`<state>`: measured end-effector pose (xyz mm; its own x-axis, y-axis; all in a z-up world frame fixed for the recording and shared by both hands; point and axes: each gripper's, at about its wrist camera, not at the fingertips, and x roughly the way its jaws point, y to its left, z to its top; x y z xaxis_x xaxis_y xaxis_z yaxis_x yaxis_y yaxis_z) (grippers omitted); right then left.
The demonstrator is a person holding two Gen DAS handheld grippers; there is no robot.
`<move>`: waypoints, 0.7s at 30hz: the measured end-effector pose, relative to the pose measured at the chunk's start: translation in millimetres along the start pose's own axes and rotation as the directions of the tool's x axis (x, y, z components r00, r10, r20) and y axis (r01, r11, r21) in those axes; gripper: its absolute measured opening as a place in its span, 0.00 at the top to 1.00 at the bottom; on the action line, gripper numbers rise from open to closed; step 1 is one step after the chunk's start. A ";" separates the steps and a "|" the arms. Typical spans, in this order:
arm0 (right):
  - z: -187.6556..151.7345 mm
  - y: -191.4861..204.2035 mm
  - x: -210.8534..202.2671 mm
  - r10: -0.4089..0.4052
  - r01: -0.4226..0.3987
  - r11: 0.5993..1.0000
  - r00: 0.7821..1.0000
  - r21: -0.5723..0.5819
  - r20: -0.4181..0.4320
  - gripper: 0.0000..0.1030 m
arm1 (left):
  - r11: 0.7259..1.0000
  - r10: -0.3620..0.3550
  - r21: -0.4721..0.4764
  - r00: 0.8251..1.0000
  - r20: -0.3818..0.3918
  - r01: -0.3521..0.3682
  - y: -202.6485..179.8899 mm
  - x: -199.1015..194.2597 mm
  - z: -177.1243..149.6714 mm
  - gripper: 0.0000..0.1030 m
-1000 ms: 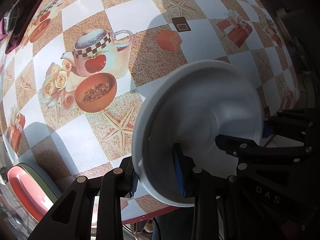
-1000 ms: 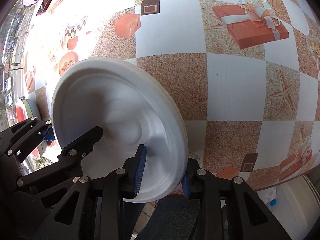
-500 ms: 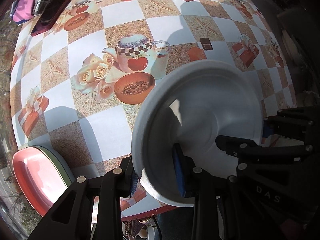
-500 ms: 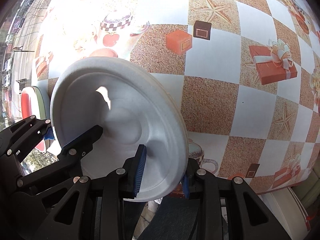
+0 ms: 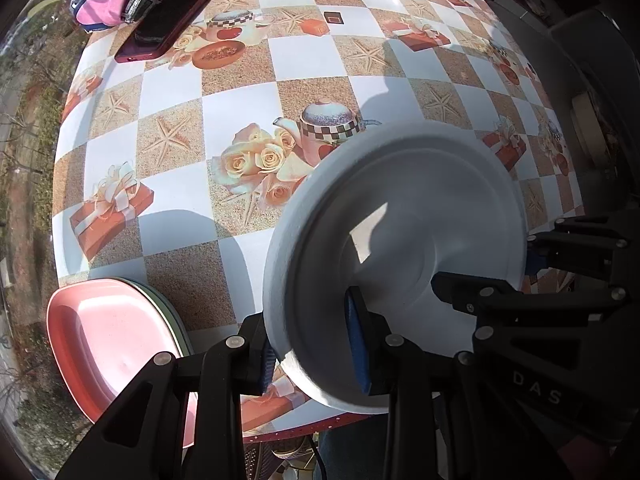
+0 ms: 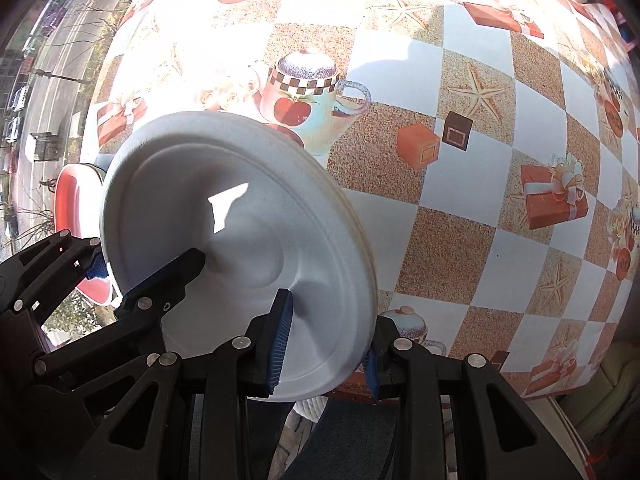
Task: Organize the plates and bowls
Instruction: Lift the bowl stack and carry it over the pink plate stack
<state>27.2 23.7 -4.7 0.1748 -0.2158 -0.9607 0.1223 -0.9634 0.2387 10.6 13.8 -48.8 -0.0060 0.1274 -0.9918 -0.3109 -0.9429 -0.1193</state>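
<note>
Both grippers are pinching opposite rims of a white plate: left gripper, right gripper, above the worktop; pink plates are sitting stacked at its near left.

I see a table under a checkered cloth printed with teapots and starfish, in hard sunlight; beyond its edge, what looks like a street with trees.
</note>
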 end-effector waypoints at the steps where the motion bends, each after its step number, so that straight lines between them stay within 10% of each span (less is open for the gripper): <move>1: -1.3 4.0 -2.8 -0.005 0.005 1.000 1.000 -0.006 0.004 0.68 | 1.000 -0.003 -0.006 1.000 0.005 0.003 7.2 3.5 2.8 0.68; 21: 6.9 49.1 -61.2 -0.066 0.072 0.991 0.996 -0.115 0.053 0.68 | 0.993 -0.001 -0.121 0.995 0.101 0.013 39.5 -25.7 -8.2 0.68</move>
<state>15.8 -11.4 64.9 0.1138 -0.1597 -0.9806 0.2460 -0.9517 0.1835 6.2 -29.3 -28.4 -0.1017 0.1589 -0.9820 -0.1932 -0.9715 -0.1372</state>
